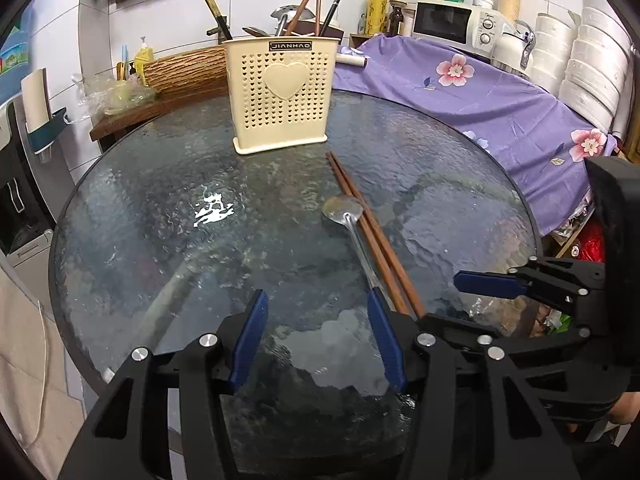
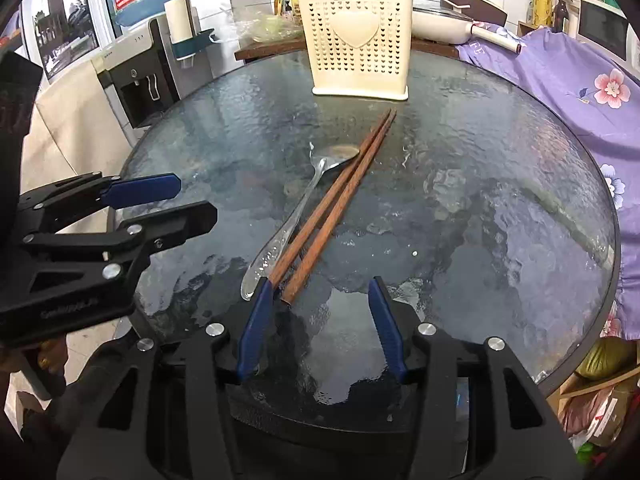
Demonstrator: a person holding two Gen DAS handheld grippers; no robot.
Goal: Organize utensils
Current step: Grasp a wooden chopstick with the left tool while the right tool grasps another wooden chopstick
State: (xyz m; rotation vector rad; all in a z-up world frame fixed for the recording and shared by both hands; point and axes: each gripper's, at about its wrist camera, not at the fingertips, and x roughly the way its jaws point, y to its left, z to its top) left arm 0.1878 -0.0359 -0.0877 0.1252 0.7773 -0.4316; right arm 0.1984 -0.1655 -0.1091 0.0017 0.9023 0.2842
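A pair of brown wooden chopsticks [image 1: 372, 228] [image 2: 340, 204] lies on the round glass table [image 1: 160, 200] [image 2: 480, 200], beside a metal spoon [image 1: 352, 224] [image 2: 304, 200]. A cream perforated utensil holder [image 1: 280, 92] [image 2: 360, 40] stands at the table's far side with several utensils in it. My left gripper [image 1: 318, 300] is open and empty, low over the near table edge, its right finger next to the spoon handle. My right gripper [image 2: 320, 288] is open and empty, its left finger beside the near ends of the chopsticks. Each gripper shows in the other's view: the right one [image 1: 492, 284], the left one [image 2: 176, 204].
A purple floral cloth [image 1: 500, 96] [image 2: 580, 80] covers things to the right. A microwave [image 1: 452, 24] and stacked white bowls [image 1: 592, 68] stand behind it. A wooden shelf [image 1: 160, 96] and a water dispenser [image 2: 136, 76] are to the left.
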